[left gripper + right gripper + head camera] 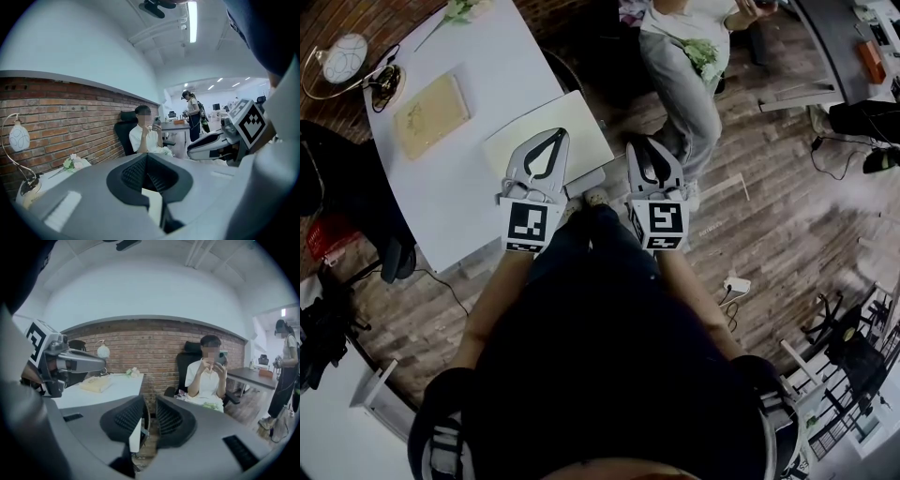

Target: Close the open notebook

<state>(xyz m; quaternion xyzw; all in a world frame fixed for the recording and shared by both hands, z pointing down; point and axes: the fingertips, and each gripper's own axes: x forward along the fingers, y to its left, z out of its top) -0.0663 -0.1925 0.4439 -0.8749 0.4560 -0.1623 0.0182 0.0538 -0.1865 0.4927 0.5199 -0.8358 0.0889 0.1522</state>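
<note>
At the near corner of the tabletop (478, 66), the open notebook (581, 120) lies flat with its pale pages facing up. It reaches the edge nearest you. The spine line cannot be made out from the head view.

The left gripper (557, 134) hangs over the notebook's near portion. Its jaws meet at the tips and hold nothing. The right gripper (150, 416) is beside the tabletop edge, over the wooden floor (769, 216). Its jaws stand apart with nothing between them.

A tan book (431, 114) lies well apart from the notebook, further along the tabletop. Leave it alone.

Expect the notebook to be light, with thin pages that bend and crease easily. The cover is probably a little stiffer. On the smooth tabletop it is likely to slide when pushed.

Take hold at the outer edge of one half, gripping cover and pages together. Steady the other half with the second gripper, then fold over the spine.
</note>
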